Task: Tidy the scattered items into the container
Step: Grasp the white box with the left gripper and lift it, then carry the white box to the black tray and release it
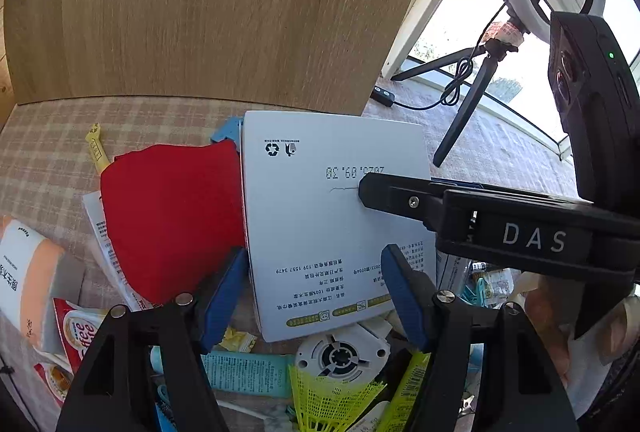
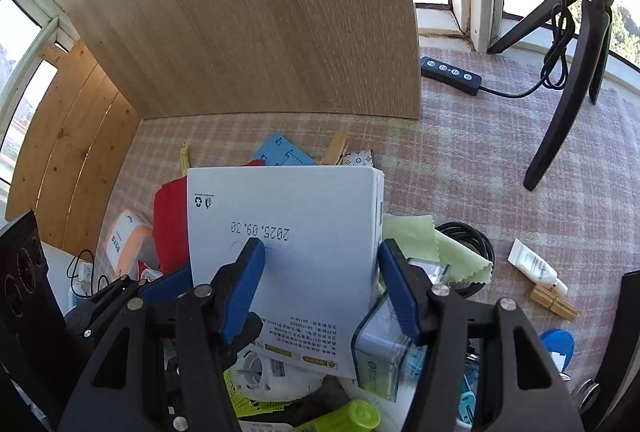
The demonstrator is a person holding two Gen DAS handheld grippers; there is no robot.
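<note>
A flat white box [image 1: 332,216] printed with a date lies on top of a heap of small items; it also shows in the right wrist view [image 2: 288,240]. My left gripper [image 1: 316,296] is open, its blue fingers either side of the box's near end. My right gripper [image 2: 320,288] is open over the box's right part; one finger [image 1: 396,196] rests on the box top. A red cloth [image 1: 172,216] lies left of the box. A white fan [image 1: 340,352], a yellow-green shuttlecock [image 1: 332,396] and a clear plastic case [image 2: 380,348] lie below. The container is not seen.
A wooden panel [image 2: 248,16] stands behind on the checked cloth [image 2: 460,160]. A black tripod [image 2: 568,96], a cable remote [image 2: 450,70], a white tube [image 2: 536,266], wooden pegs [image 2: 554,302], a green cloth [image 2: 452,248] and a tissue pack [image 1: 24,272] lie around.
</note>
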